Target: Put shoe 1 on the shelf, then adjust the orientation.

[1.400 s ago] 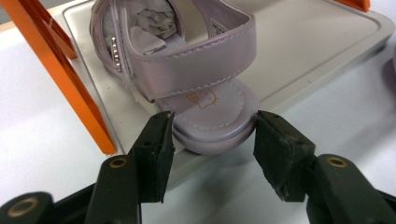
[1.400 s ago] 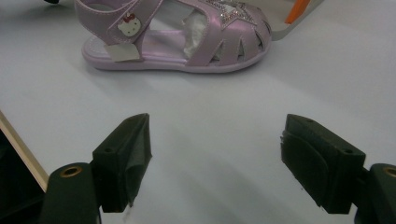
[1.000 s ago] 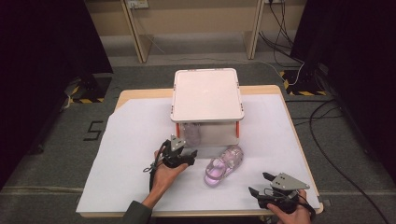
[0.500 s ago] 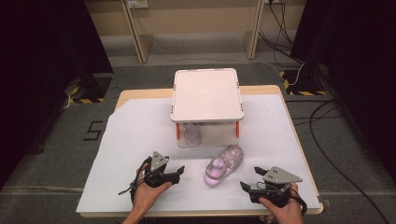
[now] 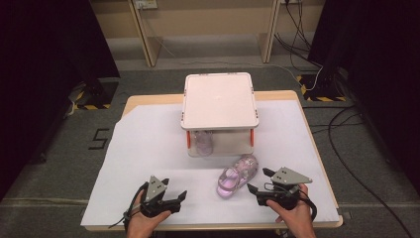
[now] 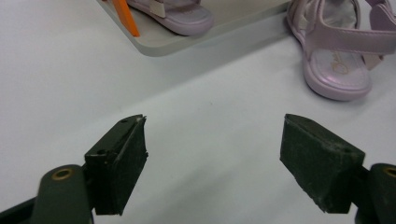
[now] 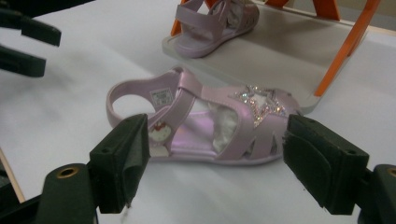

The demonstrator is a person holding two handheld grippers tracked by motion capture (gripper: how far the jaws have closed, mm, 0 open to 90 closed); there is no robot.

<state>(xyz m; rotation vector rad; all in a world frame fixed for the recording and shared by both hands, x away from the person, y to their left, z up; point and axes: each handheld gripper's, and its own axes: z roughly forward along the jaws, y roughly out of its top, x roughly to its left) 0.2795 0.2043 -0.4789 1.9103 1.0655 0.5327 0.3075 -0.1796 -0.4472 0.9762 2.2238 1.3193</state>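
Note:
A lilac sandal with a glittery star lies on its sole on the white-covered table, in front of a small white rack with orange legs. Its twin stands on the rack's bottom shelf. My left gripper hovers near the table's front edge, left of the loose sandal. Its jaws have just been opening, and nothing is between them. My right gripper is open just right of the loose sandal, which lies a little beyond the jaw tips.
White paper covers most of the wooden table. The rack stands at the back centre, and its orange legs frame the bottom shelf. My left gripper appears at the upper left of the right gripper view. Cables lie on the floor beyond.
The left hand has pulled back from the rack's front to the near left edge of the table. The right gripper has edged in toward the loose sandal.

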